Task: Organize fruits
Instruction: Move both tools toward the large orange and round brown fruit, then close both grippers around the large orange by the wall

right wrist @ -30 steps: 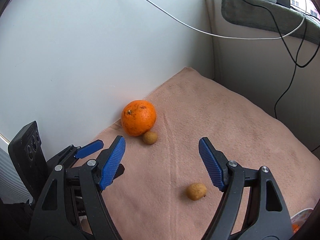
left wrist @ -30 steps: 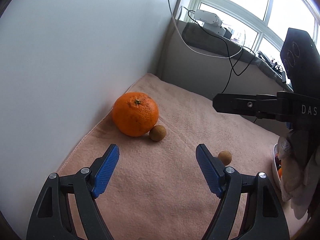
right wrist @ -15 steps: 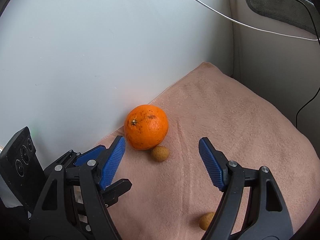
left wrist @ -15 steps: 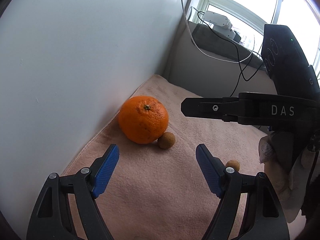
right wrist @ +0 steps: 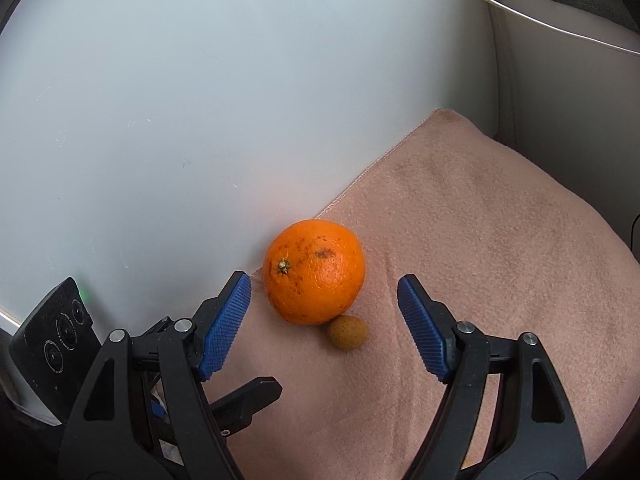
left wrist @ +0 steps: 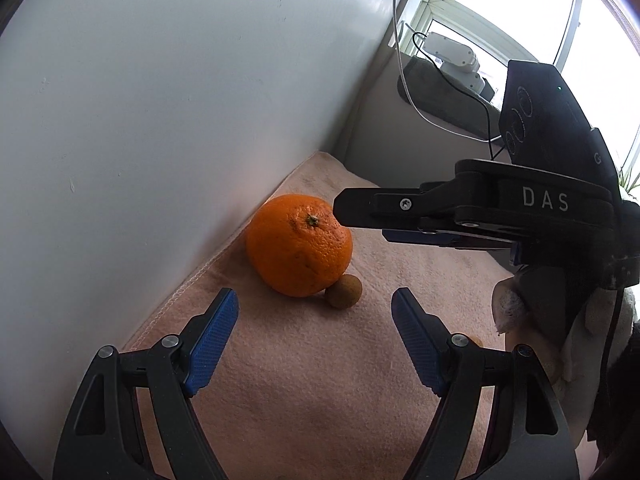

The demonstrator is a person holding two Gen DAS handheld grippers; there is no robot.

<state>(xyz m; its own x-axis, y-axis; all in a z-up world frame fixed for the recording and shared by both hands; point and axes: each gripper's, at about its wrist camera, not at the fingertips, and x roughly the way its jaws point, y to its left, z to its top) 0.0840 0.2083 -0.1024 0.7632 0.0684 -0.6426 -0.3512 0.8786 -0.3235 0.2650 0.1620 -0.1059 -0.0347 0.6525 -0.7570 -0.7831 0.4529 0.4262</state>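
While right tool gapes, orange hugs wall.

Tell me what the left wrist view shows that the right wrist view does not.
Only the left wrist view shows the window, a white device on the sill, the black cable, and a second small brown fruit peeking out behind its right finger. Only the right wrist view shows a green light on the left gripper's body. Both show the orange against the white wall, a small brown fruit touching it, the pink towel, the white cord, and both grippers, left and right, with jaws open.
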